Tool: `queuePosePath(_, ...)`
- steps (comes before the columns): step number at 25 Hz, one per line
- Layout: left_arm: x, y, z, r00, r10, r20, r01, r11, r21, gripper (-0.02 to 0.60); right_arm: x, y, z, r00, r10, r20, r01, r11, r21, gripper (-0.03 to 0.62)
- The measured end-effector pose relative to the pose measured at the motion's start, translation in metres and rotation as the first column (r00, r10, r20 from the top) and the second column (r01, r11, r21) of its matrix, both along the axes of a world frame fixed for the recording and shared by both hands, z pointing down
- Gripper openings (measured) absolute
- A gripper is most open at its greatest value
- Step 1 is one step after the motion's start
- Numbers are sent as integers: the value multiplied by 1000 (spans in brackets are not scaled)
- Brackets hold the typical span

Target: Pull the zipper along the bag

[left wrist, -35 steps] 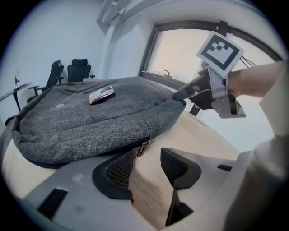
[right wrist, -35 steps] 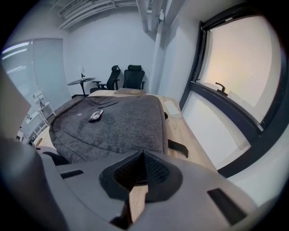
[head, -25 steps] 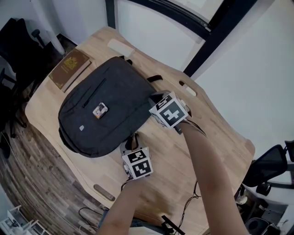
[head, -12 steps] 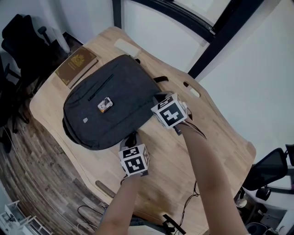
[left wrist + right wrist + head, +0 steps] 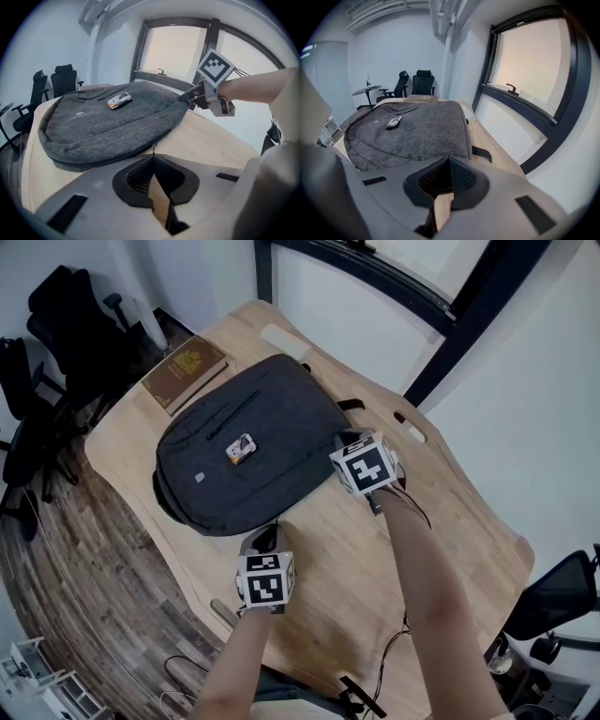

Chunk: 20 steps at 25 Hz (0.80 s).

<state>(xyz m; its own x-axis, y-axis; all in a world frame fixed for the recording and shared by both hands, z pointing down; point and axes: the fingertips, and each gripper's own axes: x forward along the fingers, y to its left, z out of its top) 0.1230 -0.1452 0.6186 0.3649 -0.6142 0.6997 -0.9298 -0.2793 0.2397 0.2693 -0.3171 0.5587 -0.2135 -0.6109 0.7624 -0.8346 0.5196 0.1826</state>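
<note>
A dark grey backpack lies flat on the wooden table. At its near edge my left gripper is shut. In the left gripper view the zipper pull runs from the bag's seam straight into the closed left gripper. My right gripper is shut at the bag's right corner, and it also shows as the right gripper touching that corner. The right gripper view has the right gripper tight against the bag's edge; no fabric shows between its jaws.
A small silver tag sits on top of the bag. At the table's far left corner lies a brown book, with a white flat strip near the far edge. Office chairs stand beyond the table's left side.
My left gripper has moved left along the bag's near edge, towards the bag's lower corner. The right gripper has stayed at its corner. The head view has shifted, so the bag sits further right.
</note>
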Motion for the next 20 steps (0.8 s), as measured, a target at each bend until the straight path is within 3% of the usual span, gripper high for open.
queuePosePath(12, -116, 25, 10, 970, -60, 234, 57, 998, 19, 18, -2, 7, -3, 999, -38, -3, 38, 999, -19, 51)
queuePosePath(16, -125, 19, 8, 982, -64, 176, 65, 998, 0, 18, -3, 9, -4, 998, -46, -39, 46, 999, 8, 51)
queuePosePath(20, -117, 23, 5, 992, -22, 127, 25, 1000, -20, 18, -3, 13, -11, 1000, 26, 13, -27, 998, 57, 51)
